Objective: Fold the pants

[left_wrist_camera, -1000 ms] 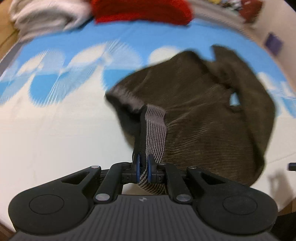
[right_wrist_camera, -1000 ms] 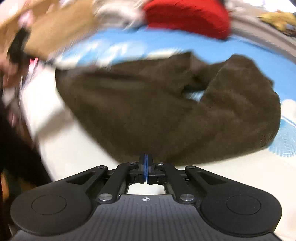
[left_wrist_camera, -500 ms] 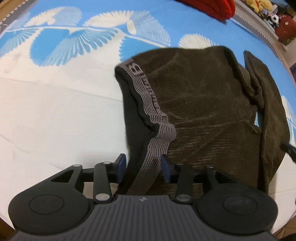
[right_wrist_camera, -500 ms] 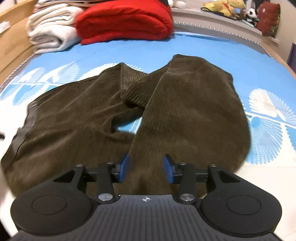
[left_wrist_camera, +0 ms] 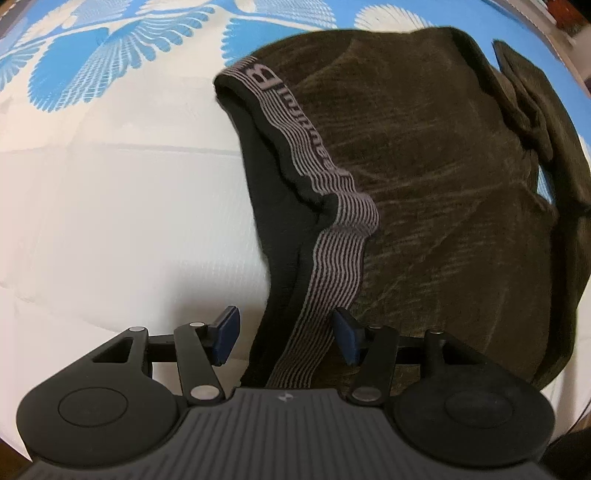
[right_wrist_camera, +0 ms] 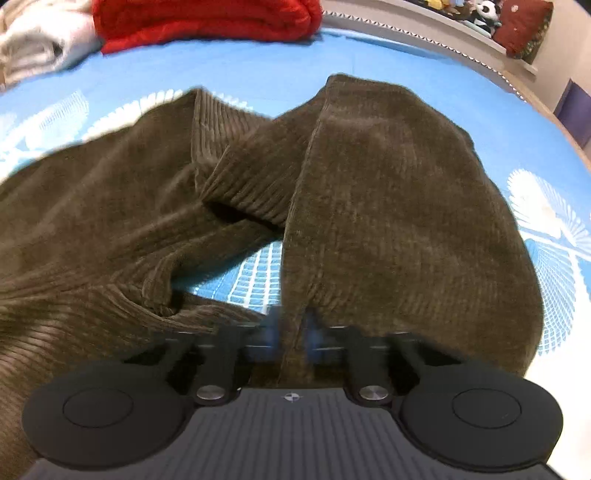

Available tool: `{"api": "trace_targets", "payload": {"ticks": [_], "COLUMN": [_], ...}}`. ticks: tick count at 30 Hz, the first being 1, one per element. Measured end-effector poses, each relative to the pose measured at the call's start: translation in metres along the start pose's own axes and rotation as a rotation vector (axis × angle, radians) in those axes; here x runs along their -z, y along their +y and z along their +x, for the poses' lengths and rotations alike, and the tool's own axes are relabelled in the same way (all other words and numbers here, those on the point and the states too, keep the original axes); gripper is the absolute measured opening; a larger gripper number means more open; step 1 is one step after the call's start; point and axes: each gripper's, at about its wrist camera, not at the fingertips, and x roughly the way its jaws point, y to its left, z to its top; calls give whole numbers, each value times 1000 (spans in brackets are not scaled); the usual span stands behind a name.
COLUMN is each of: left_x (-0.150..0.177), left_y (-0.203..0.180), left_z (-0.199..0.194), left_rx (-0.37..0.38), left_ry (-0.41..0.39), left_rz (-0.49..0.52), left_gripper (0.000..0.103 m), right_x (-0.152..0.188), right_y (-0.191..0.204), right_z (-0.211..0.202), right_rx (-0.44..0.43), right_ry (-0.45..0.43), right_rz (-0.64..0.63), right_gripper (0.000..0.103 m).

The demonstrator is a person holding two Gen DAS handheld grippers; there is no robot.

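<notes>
Dark brown corduroy pants (left_wrist_camera: 424, 184) lie crumpled on the bed, with the grey striped waistband (left_wrist_camera: 332, 192) curling along their left edge. My left gripper (left_wrist_camera: 285, 338) points straight down over the waistband's near end. Its jaws are opening, and the band runs between the blue pads (left_wrist_camera: 225, 334) without being pressed. In the right wrist view the pants (right_wrist_camera: 388, 203) show both legs, one folded across the other. My right gripper (right_wrist_camera: 292, 330) is closing, its blurred pads pinching a raised ridge of the right leg's fabric.
The bed sheet (left_wrist_camera: 110, 184) is white with blue fan shapes. A red blanket (right_wrist_camera: 207, 18) and folded white bedding (right_wrist_camera: 37, 48) lie at the far end. Plush toys (right_wrist_camera: 480, 11) sit on a ledge behind the bed edge (right_wrist_camera: 461, 55).
The left gripper let go of the waistband, spread its jaws and sank toward the bed. The right gripper swung over the legs, opened, then closed on a fabric ridge.
</notes>
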Motion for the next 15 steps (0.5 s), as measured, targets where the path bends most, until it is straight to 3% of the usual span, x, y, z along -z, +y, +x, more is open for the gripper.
{"api": "trace_targets", "payload": {"ticks": [1,3,6,11,15], "left_x": [1,5,11,20,21], "left_y": [-1,-5,-14,-27,-33], "left_z": [1,3,2,-2,-3], "left_rx": [-2,-5,-30,-86,-114], "left_ry": [1,5,-15,-36,-39], "left_rz": [18,50,111,149,167], "left_gripper": [56,35,22,16,16], "right_x": [0,3,23,96,165], "right_y": [-15,-42,-93,-176,-206], "right_z": [-12,-31,-59,-88,-105], "right_rx": [-7,-19,-16,-58,-229], "right_ry": [-22,-50,-56,73,249], "right_rz": [28,61,79,76,-11], "right_gripper": [6,6,5,5,5]}}
